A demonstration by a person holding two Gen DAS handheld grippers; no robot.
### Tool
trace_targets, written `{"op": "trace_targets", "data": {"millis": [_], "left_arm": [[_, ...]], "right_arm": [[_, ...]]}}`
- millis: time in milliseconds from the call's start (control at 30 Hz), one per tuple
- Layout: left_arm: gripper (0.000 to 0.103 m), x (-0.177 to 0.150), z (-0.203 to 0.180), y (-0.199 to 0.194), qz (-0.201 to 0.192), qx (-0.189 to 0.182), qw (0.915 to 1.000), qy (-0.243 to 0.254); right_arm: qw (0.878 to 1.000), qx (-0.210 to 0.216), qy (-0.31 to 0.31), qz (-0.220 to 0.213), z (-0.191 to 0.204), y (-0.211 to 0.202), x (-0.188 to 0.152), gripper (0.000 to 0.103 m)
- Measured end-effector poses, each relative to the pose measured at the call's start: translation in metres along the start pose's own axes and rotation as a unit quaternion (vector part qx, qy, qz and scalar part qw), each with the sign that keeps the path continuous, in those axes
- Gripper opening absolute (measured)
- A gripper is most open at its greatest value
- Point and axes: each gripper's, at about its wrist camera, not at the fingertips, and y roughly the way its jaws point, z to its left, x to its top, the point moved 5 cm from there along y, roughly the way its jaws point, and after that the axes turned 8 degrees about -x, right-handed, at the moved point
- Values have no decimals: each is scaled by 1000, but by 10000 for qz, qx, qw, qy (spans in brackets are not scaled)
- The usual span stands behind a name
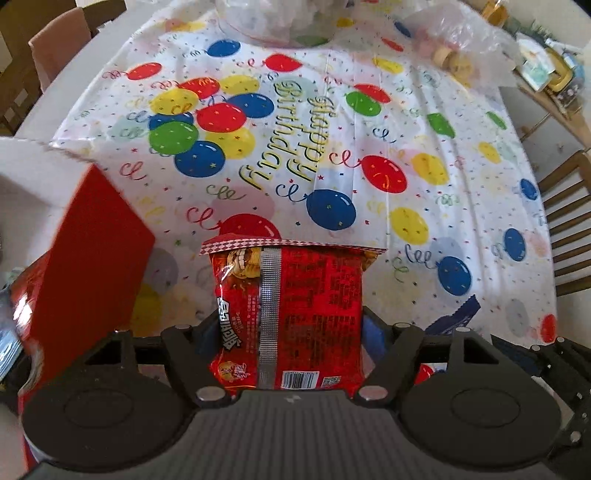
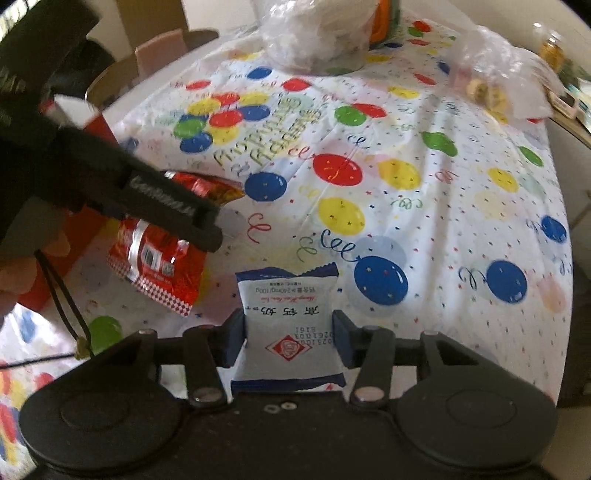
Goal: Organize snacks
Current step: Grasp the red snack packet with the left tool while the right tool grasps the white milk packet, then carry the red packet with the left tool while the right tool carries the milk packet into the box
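Left gripper (image 1: 290,325) fingers clamp a shiny red noodle packet (image 1: 295,317) beside the red box (image 1: 92,251). Right gripper (image 2: 290,332) fingers clamp a white, blue-edged sachet (image 2: 290,325).

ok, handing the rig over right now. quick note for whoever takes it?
Left gripper: shut on the red snack packet, lifted off the table.
Right gripper: shut on the white and blue snack packet, also held up.
Red box stands at the left edge of the balloon tablecloth. Two clear plastic bags sit at the far side: a bigger one and one with small round snacks.
Done: both packets picked up.
Left: both still need placing, probably in the red box, though its inside is not visible. The bags look untouched.
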Motion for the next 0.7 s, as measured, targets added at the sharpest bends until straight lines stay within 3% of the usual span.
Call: {"op": "trace_targets", "data": {"millis": [167,700], "left_arm": [[74,-15,1,-34,-183,-172,9996,106],[74,-62,30,-132,-443,-454,9972,391]], "right_arm": [[9988,28,451,-201,-2,-32,-5,48],[9937,56,843,-743,37,-124,-22,48]]}}
